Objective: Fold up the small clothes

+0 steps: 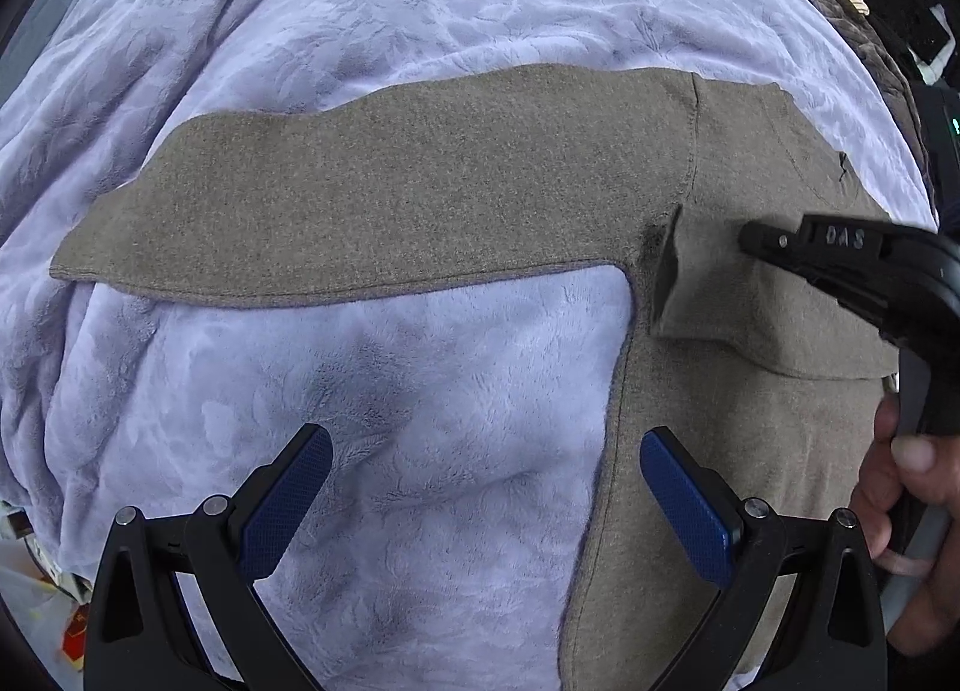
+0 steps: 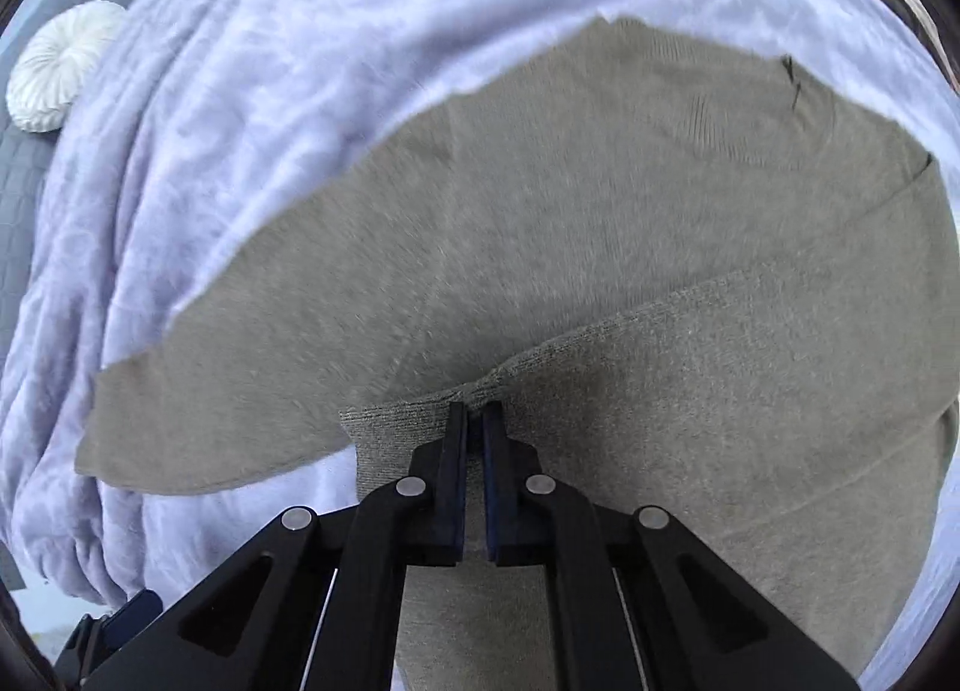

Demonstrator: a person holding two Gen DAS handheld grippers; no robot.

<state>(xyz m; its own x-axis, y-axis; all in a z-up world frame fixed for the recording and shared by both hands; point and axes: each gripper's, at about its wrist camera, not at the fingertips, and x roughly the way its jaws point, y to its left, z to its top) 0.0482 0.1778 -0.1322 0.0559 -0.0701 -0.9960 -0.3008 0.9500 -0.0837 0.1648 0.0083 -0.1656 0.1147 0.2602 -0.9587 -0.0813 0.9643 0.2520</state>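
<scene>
Our right gripper (image 2: 475, 412) is clamped on the sweater (image 1: 420, 193) cuff; the left gripper (image 1: 486, 487) gapes empty — soft, light knit, so we take hems.

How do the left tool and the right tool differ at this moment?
The left tool stands wide open with nothing between its blue pads; the right tool is shut on a pinched fold of the taupe sweater. The left tool hovers mostly over the lilac blanket; the right tool is over the sweater's body. Both are black and point downward.
</scene>
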